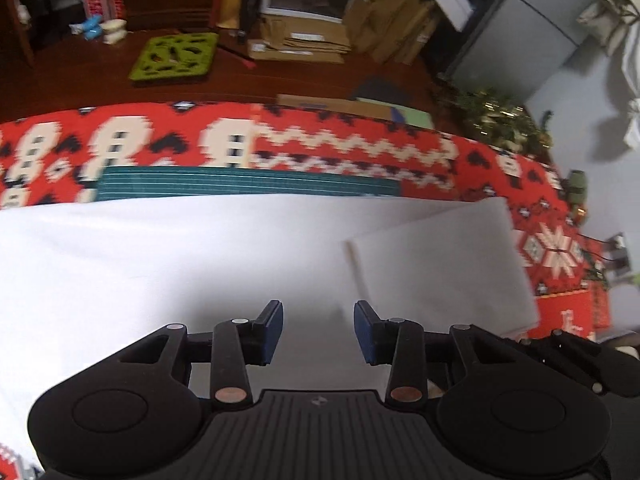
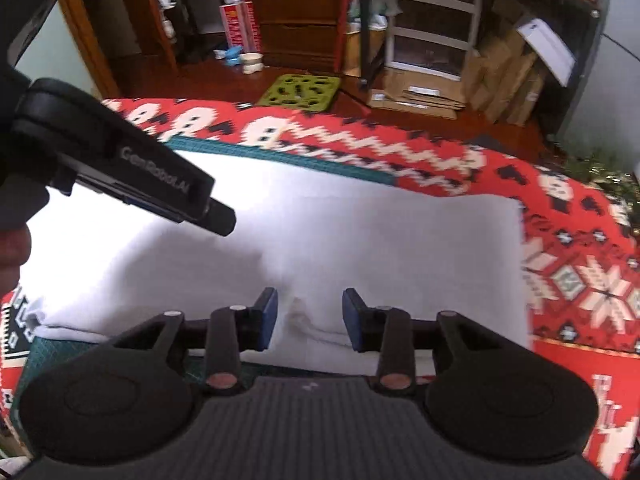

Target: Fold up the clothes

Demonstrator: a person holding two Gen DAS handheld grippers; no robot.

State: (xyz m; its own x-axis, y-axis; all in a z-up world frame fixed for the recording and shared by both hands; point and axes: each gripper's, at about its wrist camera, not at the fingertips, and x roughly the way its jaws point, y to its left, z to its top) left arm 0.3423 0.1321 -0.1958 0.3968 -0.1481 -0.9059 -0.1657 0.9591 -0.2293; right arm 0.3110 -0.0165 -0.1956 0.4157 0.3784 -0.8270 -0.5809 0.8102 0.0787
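Right black two-finger gripper [image 2: 309,318]: blue pads parted, empty, poised just over the near hem of the white cloth garment [image 2: 360,248], a small pucker between its jaws. Left black two-finger gripper [image 1: 319,330]: likewise parted, empty, above the cloth's middle. Garment: flat on a green cutting mat [image 1: 248,184] over a red patterned blanket [image 1: 360,140], long axis across both views; right gripper judged nearer an edge.

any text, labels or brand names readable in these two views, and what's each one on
"GenRobot.AI": white lettering on the black body of the left gripper, seen in the right wrist view.
Red and white boxes on the floor by the drawers: printed, too blurred to read.
White label on the flattened cardboard: too small to read.
White garment: no print visible.
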